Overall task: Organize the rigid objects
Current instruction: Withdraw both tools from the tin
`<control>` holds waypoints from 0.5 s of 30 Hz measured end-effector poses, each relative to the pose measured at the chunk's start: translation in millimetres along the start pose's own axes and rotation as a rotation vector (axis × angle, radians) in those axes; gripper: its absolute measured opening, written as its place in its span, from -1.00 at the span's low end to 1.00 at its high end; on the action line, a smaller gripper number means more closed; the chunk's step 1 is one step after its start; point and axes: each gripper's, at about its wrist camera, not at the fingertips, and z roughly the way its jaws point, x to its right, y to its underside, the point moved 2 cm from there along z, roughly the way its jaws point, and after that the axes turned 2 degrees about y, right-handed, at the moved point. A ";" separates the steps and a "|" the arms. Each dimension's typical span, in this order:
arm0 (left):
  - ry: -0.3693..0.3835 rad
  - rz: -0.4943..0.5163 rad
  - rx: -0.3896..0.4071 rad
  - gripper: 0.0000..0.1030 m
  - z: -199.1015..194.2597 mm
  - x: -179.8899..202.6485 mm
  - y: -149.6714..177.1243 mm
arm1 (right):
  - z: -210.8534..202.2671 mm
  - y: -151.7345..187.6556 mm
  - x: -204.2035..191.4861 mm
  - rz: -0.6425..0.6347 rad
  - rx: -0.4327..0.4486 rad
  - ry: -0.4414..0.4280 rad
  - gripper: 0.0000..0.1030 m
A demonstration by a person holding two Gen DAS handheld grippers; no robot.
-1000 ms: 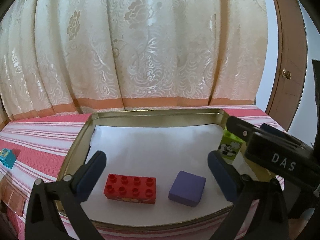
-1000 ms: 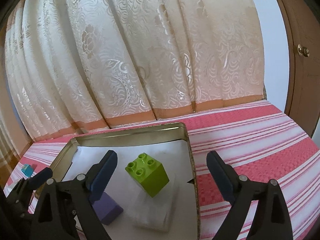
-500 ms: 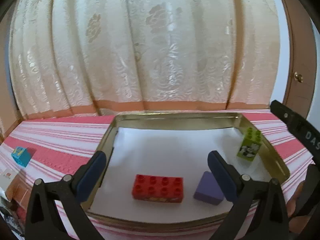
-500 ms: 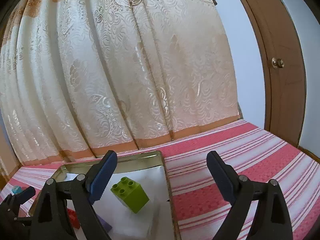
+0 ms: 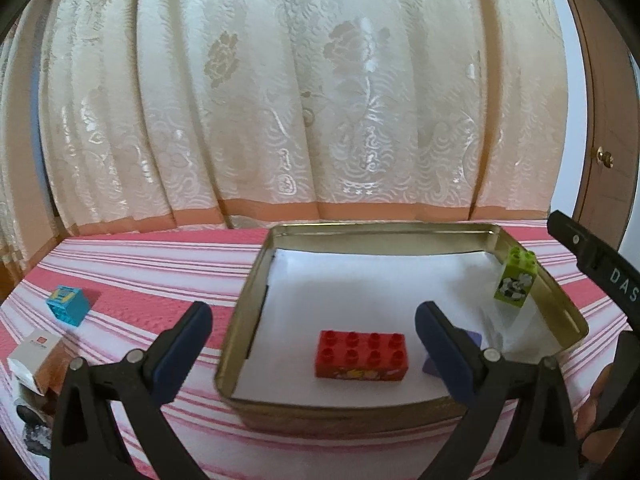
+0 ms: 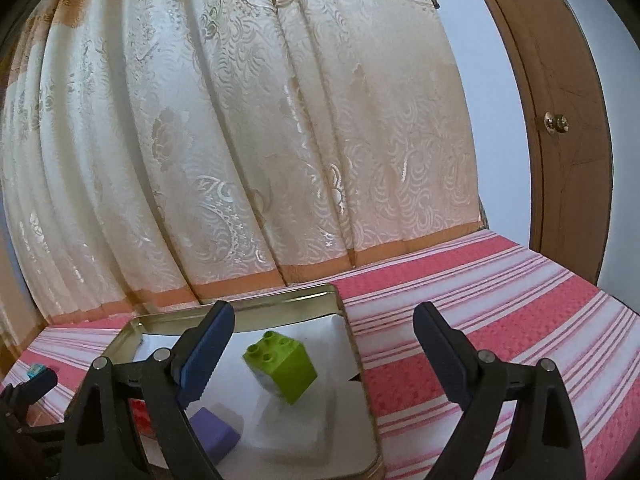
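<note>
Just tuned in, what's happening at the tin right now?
Both grippers are open and empty, the left gripper and right gripper hovering near the metal tin. Inside it sit a red brick, a purple block and a green brick. A blue cube is on the striped cloth, outside the tin.

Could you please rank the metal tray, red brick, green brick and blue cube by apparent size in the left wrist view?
1. metal tray
2. red brick
3. green brick and blue cube: alike, and at different distances, so unranked.
</note>
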 end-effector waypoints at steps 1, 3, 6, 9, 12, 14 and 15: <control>-0.001 0.000 0.002 0.99 -1.9 -2.0 0.7 | -1.4 1.7 -2.2 0.007 -0.007 -0.004 0.80; -0.002 -0.001 0.004 0.99 -4.3 -5.0 1.5 | -2.6 5.2 -6.5 0.013 -0.030 -0.018 0.80; -0.002 -0.003 0.002 0.99 -7.4 -10.1 3.4 | -8.2 10.1 -11.4 0.017 -0.044 -0.025 0.80; 0.001 0.000 0.004 0.99 -11.9 -14.6 5.7 | -16.9 13.0 -13.7 0.026 -0.029 -0.016 0.80; -0.003 0.005 0.010 0.99 -16.6 -19.2 7.9 | -22.1 16.0 -16.9 0.034 -0.031 -0.019 0.80; 0.001 0.001 0.009 0.99 -19.3 -23.2 9.3 | -24.7 17.5 -20.9 0.032 -0.033 -0.024 0.80; 0.003 -0.002 0.007 0.99 -20.6 -26.0 10.4 | -26.3 18.3 -23.3 0.027 -0.031 -0.026 0.80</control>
